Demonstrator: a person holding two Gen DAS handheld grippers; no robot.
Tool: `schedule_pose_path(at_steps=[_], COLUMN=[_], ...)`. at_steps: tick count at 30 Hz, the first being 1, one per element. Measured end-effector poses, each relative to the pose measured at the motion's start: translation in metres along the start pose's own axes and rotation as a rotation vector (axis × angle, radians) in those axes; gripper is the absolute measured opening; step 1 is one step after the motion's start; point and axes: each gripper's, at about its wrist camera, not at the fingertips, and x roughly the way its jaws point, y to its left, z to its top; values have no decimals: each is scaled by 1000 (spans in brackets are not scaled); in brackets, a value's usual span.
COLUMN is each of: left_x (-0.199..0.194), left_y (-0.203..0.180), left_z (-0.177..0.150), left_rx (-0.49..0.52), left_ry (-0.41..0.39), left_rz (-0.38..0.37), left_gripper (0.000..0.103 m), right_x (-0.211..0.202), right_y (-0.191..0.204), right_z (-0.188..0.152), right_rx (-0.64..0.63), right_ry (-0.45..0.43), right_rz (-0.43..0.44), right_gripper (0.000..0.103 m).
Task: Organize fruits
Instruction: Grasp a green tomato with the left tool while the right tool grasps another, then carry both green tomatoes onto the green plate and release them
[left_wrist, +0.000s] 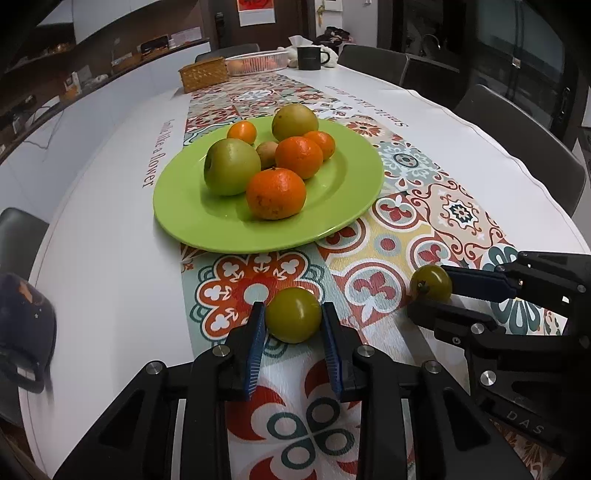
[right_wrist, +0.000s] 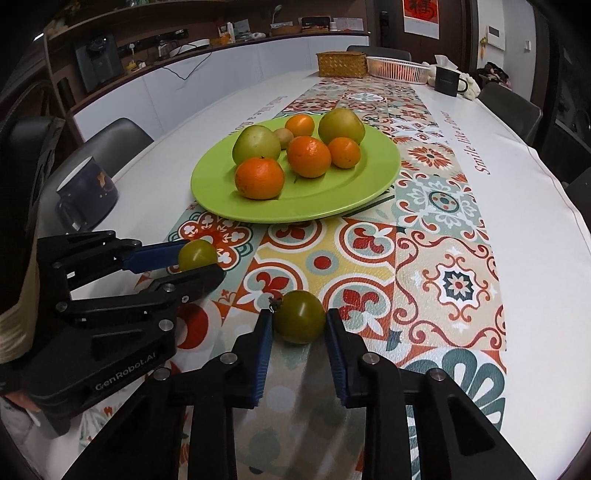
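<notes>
Two tomatoes: left tongs (left_wrist: 293, 319) clamp one (left_wrist: 293, 315), right tongs (right_wrist: 299, 323) the other (right_wrist: 299, 316). Your grip sits mid-girth; they look smooth, round, likely light and bruisable, so squeeze gently.

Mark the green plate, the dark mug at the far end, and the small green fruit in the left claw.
green plate (left_wrist: 332, 218), left wrist view, bare front rim.
dark mug (left_wrist: 309, 58), left wrist view, side wall.
small green fruit (left_wrist: 293, 315), left wrist view, middle of skin.
</notes>
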Motion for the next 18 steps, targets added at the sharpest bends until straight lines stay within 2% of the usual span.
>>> schedule_pose_path(at_steps=[6,18], left_x=[-15,-62], left_y=[2,-3], left_z=[-9,-35], left_rx=[-44,-138], left_ry=[-10,-57], left_rz=[15,28], left_gripper=[30,30], right_x=[-9,-58], right_y=[-1,10], right_z=[-1,-9], right_rx=[11,-5], right_ry=[-12,-85], right_rz=[13,37], right_gripper=[30,30])
